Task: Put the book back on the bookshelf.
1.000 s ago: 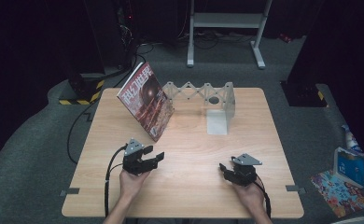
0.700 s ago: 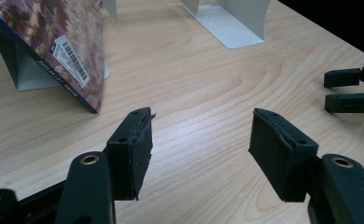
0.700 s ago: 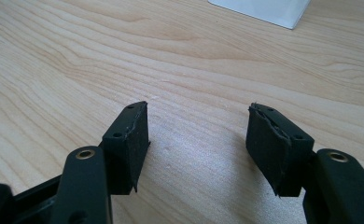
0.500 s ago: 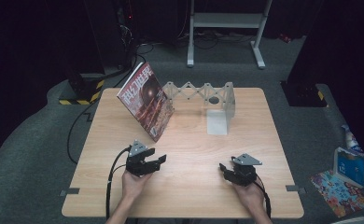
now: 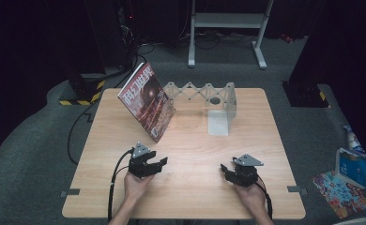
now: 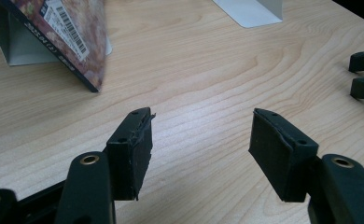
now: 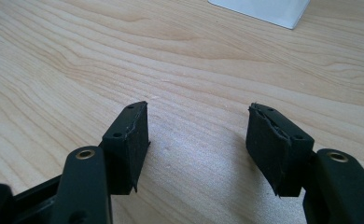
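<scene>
Left tongs (image 5: 160, 162) and right tongs (image 5: 224, 169) gape empty.

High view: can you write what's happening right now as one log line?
left hand-held gripper: open, empty | right hand-held gripper: open, empty | magazine: leaning on folding rack | table: both grippers low over it

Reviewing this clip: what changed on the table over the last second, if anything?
The left hand-held gripper drew slightly back toward the person's edge, its jaws open and empty. Nothing was taken hold of or let go. The right hand-held gripper, also open, the magazine and the folding rack stayed where they were.
</scene>
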Motion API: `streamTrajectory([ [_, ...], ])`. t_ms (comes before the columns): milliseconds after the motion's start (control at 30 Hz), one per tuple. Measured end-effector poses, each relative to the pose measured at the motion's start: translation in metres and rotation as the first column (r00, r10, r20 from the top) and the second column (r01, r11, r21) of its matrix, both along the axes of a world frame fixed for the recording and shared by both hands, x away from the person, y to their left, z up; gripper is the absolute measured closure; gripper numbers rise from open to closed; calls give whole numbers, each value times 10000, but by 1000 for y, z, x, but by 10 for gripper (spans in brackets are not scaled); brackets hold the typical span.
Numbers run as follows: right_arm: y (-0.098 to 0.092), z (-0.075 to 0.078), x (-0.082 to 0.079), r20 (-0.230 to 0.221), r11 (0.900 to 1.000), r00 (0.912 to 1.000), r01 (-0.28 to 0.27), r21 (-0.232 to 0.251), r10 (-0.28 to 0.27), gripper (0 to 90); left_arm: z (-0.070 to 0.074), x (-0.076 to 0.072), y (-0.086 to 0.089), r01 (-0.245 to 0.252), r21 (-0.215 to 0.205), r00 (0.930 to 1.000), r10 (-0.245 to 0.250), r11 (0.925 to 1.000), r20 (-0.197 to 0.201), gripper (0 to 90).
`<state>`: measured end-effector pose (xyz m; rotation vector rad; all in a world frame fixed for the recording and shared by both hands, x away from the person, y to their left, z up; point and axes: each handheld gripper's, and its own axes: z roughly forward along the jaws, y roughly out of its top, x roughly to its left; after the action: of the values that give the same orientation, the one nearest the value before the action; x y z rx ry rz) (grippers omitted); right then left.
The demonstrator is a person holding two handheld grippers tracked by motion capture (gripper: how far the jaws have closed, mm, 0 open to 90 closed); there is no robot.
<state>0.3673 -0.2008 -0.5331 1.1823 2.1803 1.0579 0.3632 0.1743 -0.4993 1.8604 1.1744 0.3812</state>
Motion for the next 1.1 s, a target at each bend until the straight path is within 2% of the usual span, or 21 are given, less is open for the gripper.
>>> streamTrajectory([
  [100, 0, 0, 0, 3, 10000, 10000, 0, -2, 0, 391, -3, 1, -3, 10, 218, 10000, -9, 9998, -31, 392],
  [433, 0, 0, 0, 4, 10000, 10000, -1, -2, 1, 391, -15, 6, -4, -221, 341, 9993, 232, 9992, -307, 397],
  [633, 0, 0, 0, 2, 10000, 10000, -5, 0, 5, 391, -21, 9, -4, -386, 556, 9986, 406, 9977, -349, 399],
  [867, 0, 0, 0, 2, 10000, 10000, -7, 0, 7, 391, -27, 14, -5, -619, 766, 9975, 643, 9951, -297, 400],
  [1100, 0, 0, 0, 2, 10000, 10000, -12, 1, 12, 391, -30, 15, -7, -815, 1007, 9966, 821, 9916, -16, 400],
])
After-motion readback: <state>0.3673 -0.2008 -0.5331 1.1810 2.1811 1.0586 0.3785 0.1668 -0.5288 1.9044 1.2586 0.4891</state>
